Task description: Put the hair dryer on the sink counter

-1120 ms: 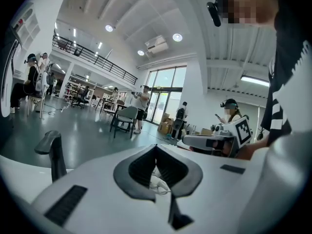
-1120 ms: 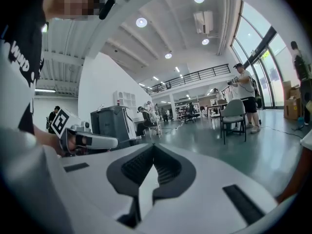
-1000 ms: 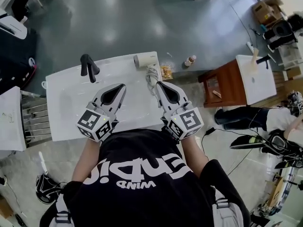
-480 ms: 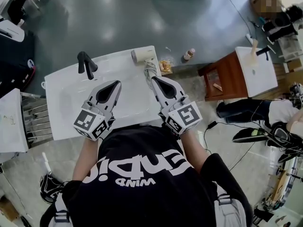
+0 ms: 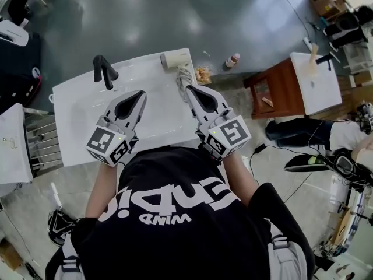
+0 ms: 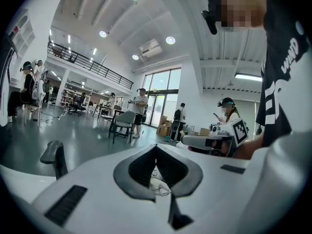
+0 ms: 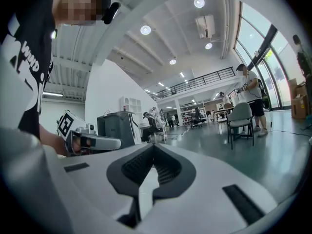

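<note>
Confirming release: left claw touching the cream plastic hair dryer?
Apart. Head view: bare white sink counter lies between the left claw and the cream hair dryer.

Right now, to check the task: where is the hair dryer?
In the head view the hair dryer lies at the far right corner of the sink counter, beyond the right gripper.

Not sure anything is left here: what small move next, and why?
Probably just draw both grippers back toward you: the hair dryer already lies on the sink counter, and the left gripper and right gripper are both shut, holding nothing.
</note>
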{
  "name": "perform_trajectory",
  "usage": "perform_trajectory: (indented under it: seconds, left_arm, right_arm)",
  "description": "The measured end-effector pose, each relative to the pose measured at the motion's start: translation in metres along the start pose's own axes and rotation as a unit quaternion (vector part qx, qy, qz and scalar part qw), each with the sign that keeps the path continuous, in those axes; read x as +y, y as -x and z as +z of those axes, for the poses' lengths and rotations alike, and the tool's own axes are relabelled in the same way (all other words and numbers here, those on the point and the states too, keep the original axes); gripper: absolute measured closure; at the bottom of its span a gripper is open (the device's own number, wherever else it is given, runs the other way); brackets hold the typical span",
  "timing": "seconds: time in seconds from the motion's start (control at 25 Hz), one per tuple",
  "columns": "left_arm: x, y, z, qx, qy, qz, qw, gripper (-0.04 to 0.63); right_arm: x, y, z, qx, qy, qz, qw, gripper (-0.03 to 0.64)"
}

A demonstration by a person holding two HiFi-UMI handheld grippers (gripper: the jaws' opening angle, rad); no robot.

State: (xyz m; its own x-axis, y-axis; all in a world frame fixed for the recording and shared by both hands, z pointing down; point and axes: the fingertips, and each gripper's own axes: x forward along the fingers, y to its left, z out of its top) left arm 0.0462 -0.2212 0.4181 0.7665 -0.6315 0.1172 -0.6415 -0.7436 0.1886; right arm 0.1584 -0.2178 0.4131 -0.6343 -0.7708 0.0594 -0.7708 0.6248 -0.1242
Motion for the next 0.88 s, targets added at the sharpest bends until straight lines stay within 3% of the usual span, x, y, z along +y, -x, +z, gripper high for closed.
perform_trajectory:
  seconds: [0.88]
  left_arm:
    - [0.004,0.017,-0.004,0.005,0.01,0.017,0.9998,0.575]
  right_arm:
    - [0.002,0.014,0.0,0.006,-0.013,0.002,1.0,0.598]
